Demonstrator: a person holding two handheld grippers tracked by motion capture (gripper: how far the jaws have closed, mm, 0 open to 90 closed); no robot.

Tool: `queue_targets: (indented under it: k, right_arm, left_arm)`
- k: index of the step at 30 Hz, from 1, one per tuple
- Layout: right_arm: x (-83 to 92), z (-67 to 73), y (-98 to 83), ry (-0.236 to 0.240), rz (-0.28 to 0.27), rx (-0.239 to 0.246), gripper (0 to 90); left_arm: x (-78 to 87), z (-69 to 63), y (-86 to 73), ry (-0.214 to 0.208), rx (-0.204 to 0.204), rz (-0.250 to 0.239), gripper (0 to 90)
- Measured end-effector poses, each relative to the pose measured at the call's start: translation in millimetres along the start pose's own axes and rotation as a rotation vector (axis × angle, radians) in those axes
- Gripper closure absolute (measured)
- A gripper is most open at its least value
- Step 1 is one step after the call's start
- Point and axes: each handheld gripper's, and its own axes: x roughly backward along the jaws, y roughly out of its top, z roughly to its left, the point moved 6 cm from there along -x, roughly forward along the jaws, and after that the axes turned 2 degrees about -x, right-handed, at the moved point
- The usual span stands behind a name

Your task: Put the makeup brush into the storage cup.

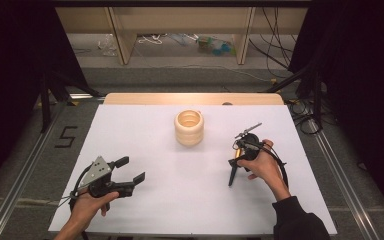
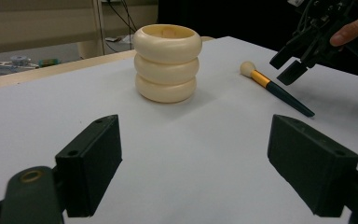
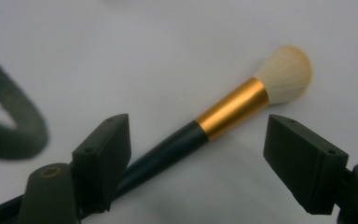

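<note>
Right gripper (image 1: pixel 240 150) sits over the right half of the tabletop (image 1: pixel 180 200), nose tipped down at the makeup brush (image 3: pixel 223 114). Jaws wide apart, straddling the brush with clear gaps on both sides, no pad contact. No earlier shot to compare, so just the stance: brush lies flat on the white surface between the jaws, unheld. Brush has a dark handle, gold ferrule, pale bristle head; in the right gripper view the handle runs under the left-hand jaw and the bristles (image 3: pixel 286 72) stick out beyond the jaw tips. From the high view the brush (image 1: pixel 233 172) lies near the right edge, roughly mid-depth, handle end toward the near edge, mostly covered by the right hand (image 1: pixel 262 167). In the left gripper view the same brush (image 2: pixel 279 91) lies right of the holder, well apart from it, bristle end toward the far edge, with the right gripper (image 2: pixel 291 63) hanging just above its ferrule. Left gripper (image 1: pixel 130 170) is near the near-left corner, held in the left hand (image 1: pixel 87 205), jaws wide with nothing between them, pointing across at the ribbed cream holder (image 1: pixel 189 127). Holder stands upright around tabletop centre, slightly toward the far edge, three stacked rings, open top. Cable loop (image 3: pixel 14 126) from the gripper lies blurred at the left of the right gripper view.
</note>
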Motion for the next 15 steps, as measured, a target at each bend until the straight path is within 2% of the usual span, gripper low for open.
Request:
queue_targets:
  k: [1,3,4,8,9,10,15]
  right_arm:
    - [-0.7,-1.1,0.3,-0.002,0.004,0.010,24.3]
    - [-1.0,-1.0,0.6,-0.008,0.016,-0.002,24.3]
    - [-1.5,-1.7,1.1,-0.007,0.015,0.011,24.3]
    - [-4.8,-1.6,-0.2,0.002,0.047,-0.002,24.2]
    - [-6.3,-3.2,0.3,-0.003,0.035,0.007,24.3]
    - [-6.6,-2.9,-0.1,0.000,0.045,-0.009,24.3]
    - [-8.7,-2.8,0.2,0.009,0.055,-0.014,25.5]
  left_arm:
    - [-0.2,0.2,0.1,0.003,0.002,0.000,17.5]
    - [-0.3,0.7,0.4,-0.002,-0.014,0.000,17.5]
    - [-0.4,0.4,0.2,-0.004,-0.019,0.001,17.5]
    - [-0.4,0.6,0.3,-0.003,-0.018,0.000,17.5]
    - [-0.4,0.6,0.3,-0.003,-0.018,0.000,17.5]
    - [-0.2,0.7,0.3,-0.002,-0.016,0.001,17.5]
    - [-0.4,0.9,-0.1,-0.002,-0.017,0.004,17.5]
